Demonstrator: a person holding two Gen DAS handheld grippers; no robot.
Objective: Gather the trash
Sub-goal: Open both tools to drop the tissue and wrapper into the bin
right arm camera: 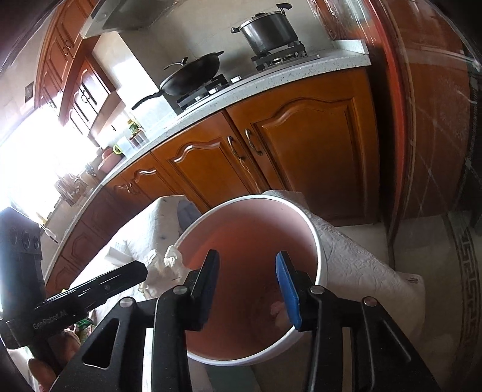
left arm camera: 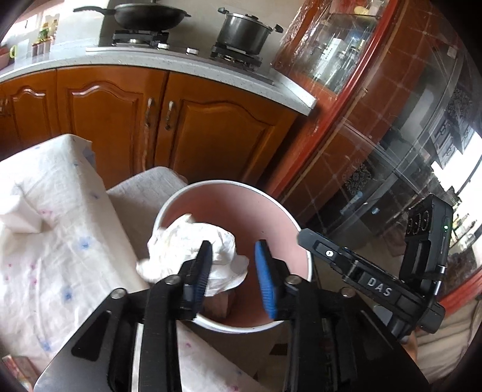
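Wooden cupboards [left arm camera: 211, 132] fill the room behind, under a stove top with a black wok [left arm camera: 144, 15] and a metal pot [left arm camera: 244, 30]. Beside the cloth-covered table [left arm camera: 45, 211] stands a pink bin [right arm camera: 301, 223]; its bottom is too dark to see. Crumpled white paper [left arm camera: 192, 241] sits at the bin's rim, mostly hidden in the right view. Left claw [left arm camera: 233, 260] and right claw [right arm camera: 247, 271] hang part open over the bin, both holding nothing

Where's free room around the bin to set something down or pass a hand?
Free: the floral tablecloth between the folded white tissue and the pink bin; the bin's right half, empty under the right gripper; the countertop left of the wok. Crowded: the bin's left rim, where crumpled white paper drapes beside the left gripper.
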